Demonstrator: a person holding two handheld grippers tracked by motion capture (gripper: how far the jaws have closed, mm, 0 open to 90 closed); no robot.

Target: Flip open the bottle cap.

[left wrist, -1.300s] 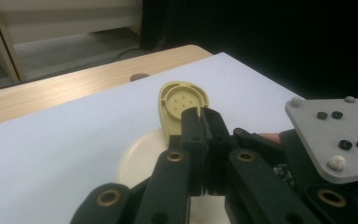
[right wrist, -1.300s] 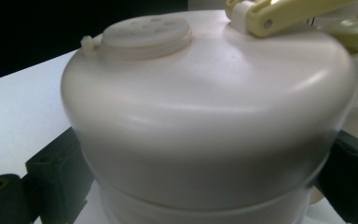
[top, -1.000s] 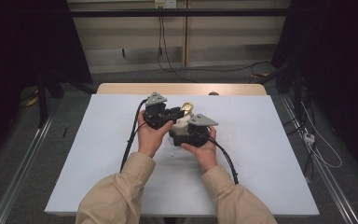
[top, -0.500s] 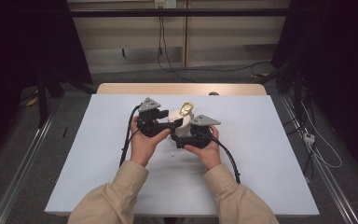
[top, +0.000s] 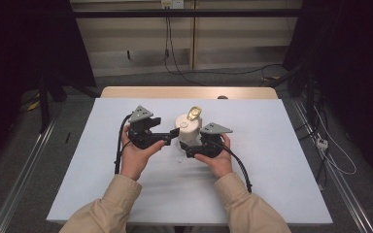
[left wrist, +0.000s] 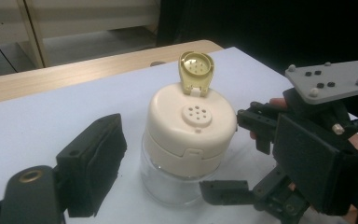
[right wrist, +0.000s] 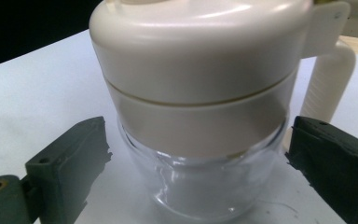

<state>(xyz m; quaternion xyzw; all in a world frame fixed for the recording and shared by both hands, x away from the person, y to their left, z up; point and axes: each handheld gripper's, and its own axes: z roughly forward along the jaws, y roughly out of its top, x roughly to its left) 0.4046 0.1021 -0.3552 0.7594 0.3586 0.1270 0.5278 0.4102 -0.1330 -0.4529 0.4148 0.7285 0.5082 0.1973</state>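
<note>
Holding jar (top: 188, 133): right gripper (top: 188, 148) clamps glass | left gripper (top: 167, 139) just opened, empty

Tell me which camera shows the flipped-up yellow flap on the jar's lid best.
The left gripper view: the flap stands upright above the cream lid, its round inside and small pegs clear. The high view shows the flap as a small yellowish spot. The right gripper view shows the lid's side and the glass jar up close.
</note>
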